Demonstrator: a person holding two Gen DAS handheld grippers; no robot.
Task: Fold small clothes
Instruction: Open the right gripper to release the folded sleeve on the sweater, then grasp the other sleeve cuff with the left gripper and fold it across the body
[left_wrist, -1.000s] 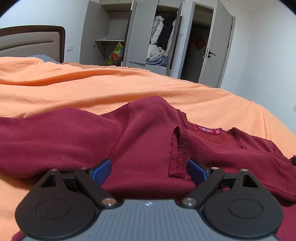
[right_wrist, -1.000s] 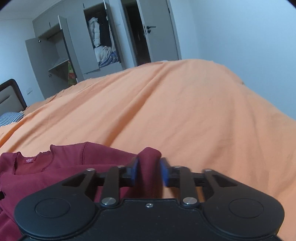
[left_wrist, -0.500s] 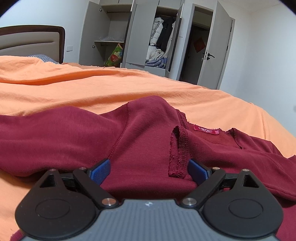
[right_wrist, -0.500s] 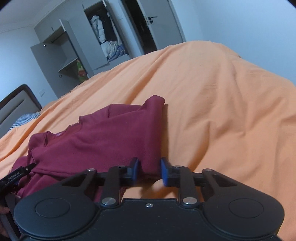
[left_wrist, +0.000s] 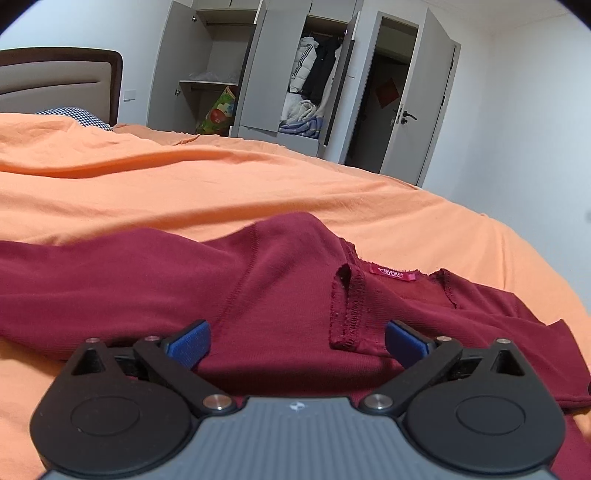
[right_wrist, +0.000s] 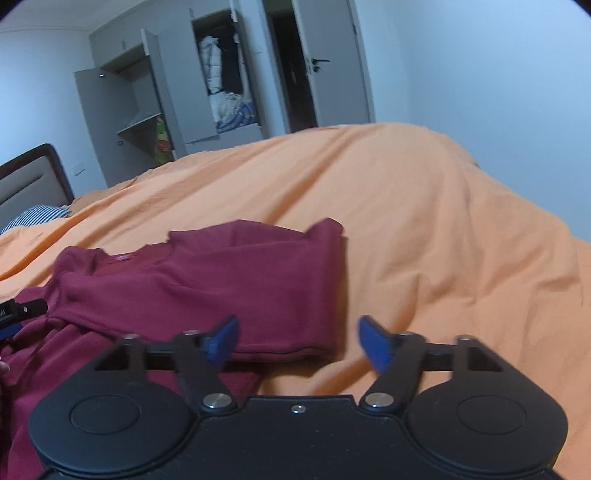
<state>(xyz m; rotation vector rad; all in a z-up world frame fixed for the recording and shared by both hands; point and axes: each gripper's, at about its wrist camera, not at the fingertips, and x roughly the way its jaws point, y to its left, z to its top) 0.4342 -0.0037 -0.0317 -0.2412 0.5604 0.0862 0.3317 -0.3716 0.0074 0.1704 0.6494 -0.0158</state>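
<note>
Maroon shirt (left_wrist: 280, 295) spread on orange bedsheet (left_wrist: 184, 192), one sleeve folded across the body, pink neck label (left_wrist: 394, 274) facing up. Left gripper (left_wrist: 297, 341) low over the shirt near the collar, jaws wide apart, cloth between but ungripped. Right gripper (right_wrist: 297, 341) at the folded edge, jaws apart, holding nothing. Open wardrobe (right_wrist: 207, 85) behind.

The garment (left_wrist: 280, 295) is dark maroon with a bright pink neck label (left_wrist: 394, 274). It lies on a plain orange bedcover (left_wrist: 184, 184). Both grippers are black with 2 blue fingertip pads (right_wrist: 221, 338) each. Far left, the pillow (left_wrist: 74, 113) shows a blue-and-white check; the wardrobe (left_wrist: 258, 66) is grey.
</note>
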